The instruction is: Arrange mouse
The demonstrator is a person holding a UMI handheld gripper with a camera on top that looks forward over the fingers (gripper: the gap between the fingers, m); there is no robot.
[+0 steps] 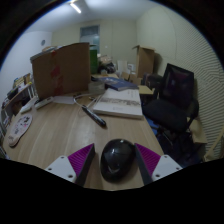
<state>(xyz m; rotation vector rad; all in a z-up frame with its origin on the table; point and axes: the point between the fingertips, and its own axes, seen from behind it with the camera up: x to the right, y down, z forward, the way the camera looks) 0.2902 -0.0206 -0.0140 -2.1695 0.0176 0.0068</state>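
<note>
A black computer mouse (118, 158) lies on the light wooden table (60, 135), between my gripper's fingers (114, 149). The gripper is open. The right purple pad (148, 158) is at the mouse's side. The left pad (80, 160) stands a little apart from it, with bare table showing in the gap. The mouse's near end is hidden below the fingers.
Beyond the mouse lie a dark pen-like stick (93, 115) and a white book (120, 102). A large cardboard box (62, 68) stands at the table's far left, with a white device (20, 125) near the left edge. A black chair (175, 95) stands at the right.
</note>
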